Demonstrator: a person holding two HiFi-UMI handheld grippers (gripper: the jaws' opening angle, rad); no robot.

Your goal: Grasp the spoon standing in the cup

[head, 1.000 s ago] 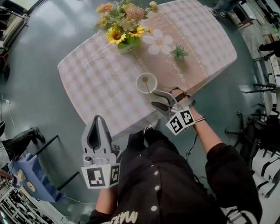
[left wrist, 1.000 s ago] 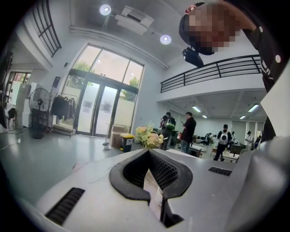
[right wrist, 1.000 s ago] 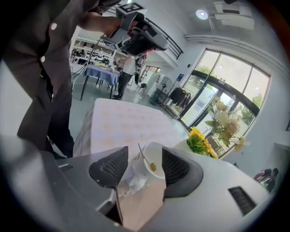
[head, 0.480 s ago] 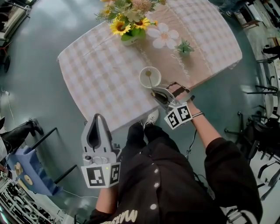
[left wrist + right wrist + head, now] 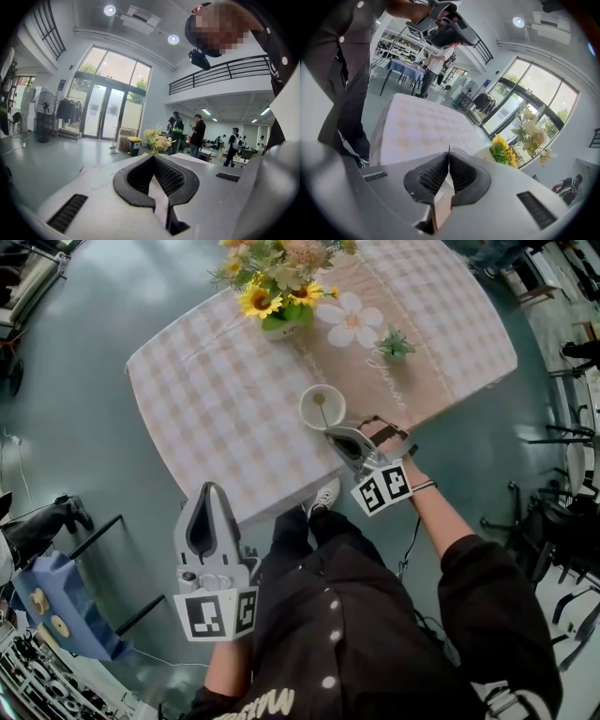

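1. Your table (image 5: 187, 399) wears a pale checked cloth with a pink runner (image 5: 422, 324) along its far half. A vase of sunflowers (image 5: 272, 310), a white flower-shaped mat (image 5: 351, 322) and a small green plant (image 5: 396, 343) sit toward the far side.
2. Around it lies a glossy grey-green floor (image 5: 84, 381). The left gripper view shows tall glass doors (image 5: 108, 112), a balcony railing (image 5: 220, 70) and people standing beyond (image 5: 197, 136).
3. The cup (image 5: 307, 414) stands close to the table's near edge, and the spoon (image 5: 322, 413) stands in it with its handle leaning toward you.
4. Your right gripper (image 5: 330, 434) sits just beside the cup, jaws pressed together on the end of the spoon's handle (only a thin sliver pokes out past the tips in its own view).
5. Your left gripper (image 5: 208, 493) hangs off the table over the floor, jaws together on nothing.
6. A second ago the right jaws stood spread on either side of the handle. They have just been closing, with the spoon between them. The left gripper is where it was.
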